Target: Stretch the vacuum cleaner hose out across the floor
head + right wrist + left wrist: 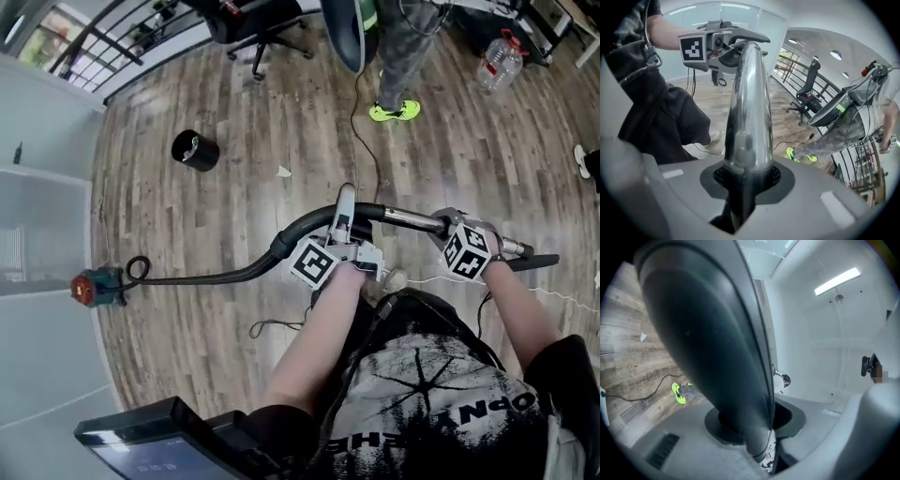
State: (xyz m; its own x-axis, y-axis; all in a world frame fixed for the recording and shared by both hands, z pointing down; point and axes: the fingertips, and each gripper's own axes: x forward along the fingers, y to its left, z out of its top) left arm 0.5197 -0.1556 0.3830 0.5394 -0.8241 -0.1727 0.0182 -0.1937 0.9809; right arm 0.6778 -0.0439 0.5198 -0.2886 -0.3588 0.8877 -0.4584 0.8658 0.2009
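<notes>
A black vacuum hose (202, 276) runs over the wooden floor from the small red and blue cleaner body (94, 287) at the left. It rises into a curved black handle (305, 228). My left gripper (345, 214) is shut on that handle, which fills the left gripper view as a dark curved mass (708, 333) between the jaws. From the handle a chrome tube (412, 220) runs to the right, and my right gripper (442, 225) is shut on it. In the right gripper view the chrome tube (750, 108) rises from between the jaws toward the left gripper (736, 44).
A black round bin (195, 150) stands on the floor at the far left. An office chair (258, 28) and a person with neon green shoes (394, 111) are at the back. A thin cable (361, 131) crosses the floor. A water bottle (499, 61) stands at the back right.
</notes>
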